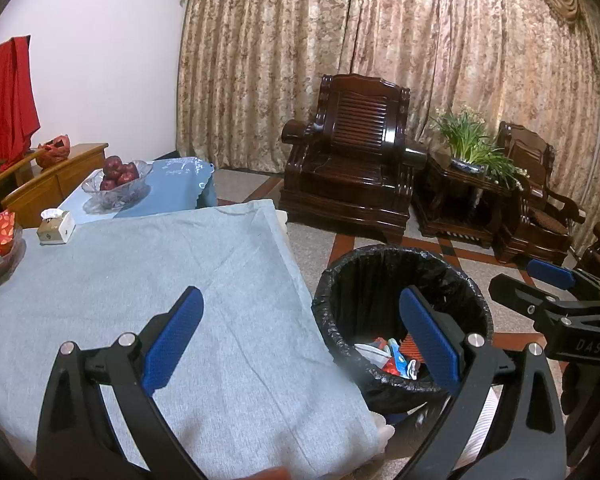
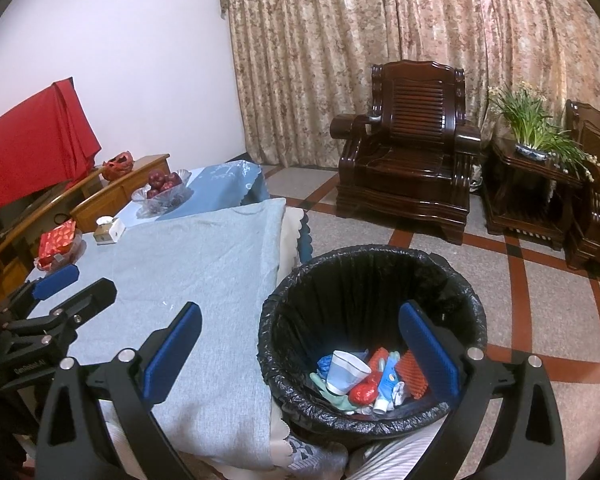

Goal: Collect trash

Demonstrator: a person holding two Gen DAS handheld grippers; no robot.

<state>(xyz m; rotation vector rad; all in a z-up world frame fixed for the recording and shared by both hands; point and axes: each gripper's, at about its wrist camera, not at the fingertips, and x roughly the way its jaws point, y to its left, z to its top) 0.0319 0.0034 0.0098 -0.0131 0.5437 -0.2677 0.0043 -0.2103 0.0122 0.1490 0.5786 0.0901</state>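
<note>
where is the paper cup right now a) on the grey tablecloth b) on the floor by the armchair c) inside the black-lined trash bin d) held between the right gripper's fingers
c: the paper cup lies inside the black-lined trash bin on top of other wrappers, while the right gripper is open and holds nothing.

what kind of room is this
Most likely a home living room: carved dark wood armchairs stand before full-length patterned curtains, a potted plant sits on a side table, and a cloth-covered table holds a bowl of fruit.
</note>
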